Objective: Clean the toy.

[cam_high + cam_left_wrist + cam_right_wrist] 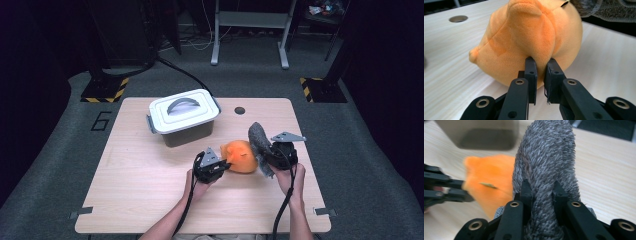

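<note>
Low and right of centre in the high view, the orange toy (pixel 240 156) lies on the table (pixel 140 180), with both grippers at it. The left gripper (pixel 223 165) comes in from the lower left. In its own view, its jaws are pinched together on a fold of the toy's (pixel 529 37) plush at the picture's centre.

The right gripper (pixel 264 152) stands just right of the toy, clamped on a grey cloth (pixel 258 136). The cloth rises above the gripper and leans toward the toy. In the right gripper view, the cloth (pixel 546 170) fills the gap between the jaws and stands up through the middle of the frame. The toy (pixel 489 182) shows blurred to its left there.

A lidded grey box (pixel 184 116) sits at the upper middle of the table, apart from the toy.
</note>
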A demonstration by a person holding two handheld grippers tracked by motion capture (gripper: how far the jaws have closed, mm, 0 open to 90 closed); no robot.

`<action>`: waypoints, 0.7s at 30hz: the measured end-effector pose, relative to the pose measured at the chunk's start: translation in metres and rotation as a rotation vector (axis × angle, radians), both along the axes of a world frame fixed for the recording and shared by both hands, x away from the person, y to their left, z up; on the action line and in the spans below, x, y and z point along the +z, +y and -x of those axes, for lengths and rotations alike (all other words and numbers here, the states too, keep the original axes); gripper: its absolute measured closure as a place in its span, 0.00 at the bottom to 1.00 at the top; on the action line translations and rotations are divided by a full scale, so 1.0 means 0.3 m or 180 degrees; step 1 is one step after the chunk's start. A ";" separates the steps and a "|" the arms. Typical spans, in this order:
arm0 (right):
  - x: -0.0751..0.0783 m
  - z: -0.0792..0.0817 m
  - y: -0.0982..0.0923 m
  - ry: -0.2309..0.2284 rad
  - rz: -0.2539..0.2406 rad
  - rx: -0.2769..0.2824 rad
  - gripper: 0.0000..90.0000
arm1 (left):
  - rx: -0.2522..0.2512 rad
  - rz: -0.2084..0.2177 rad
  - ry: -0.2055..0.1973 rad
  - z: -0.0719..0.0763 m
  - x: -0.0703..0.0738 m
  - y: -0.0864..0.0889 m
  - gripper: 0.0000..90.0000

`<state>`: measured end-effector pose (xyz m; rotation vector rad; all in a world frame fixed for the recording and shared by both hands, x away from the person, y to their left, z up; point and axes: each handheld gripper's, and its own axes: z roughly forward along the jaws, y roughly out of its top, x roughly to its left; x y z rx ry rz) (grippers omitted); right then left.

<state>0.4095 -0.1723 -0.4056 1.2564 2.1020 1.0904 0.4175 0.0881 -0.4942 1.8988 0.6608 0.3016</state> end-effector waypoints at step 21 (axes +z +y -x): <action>-0.050 -0.052 0.175 0.0083 0.0179 0.0383 0.85 | 0.0025 0.0009 -0.0079 -0.010 -0.045 0.022 0.86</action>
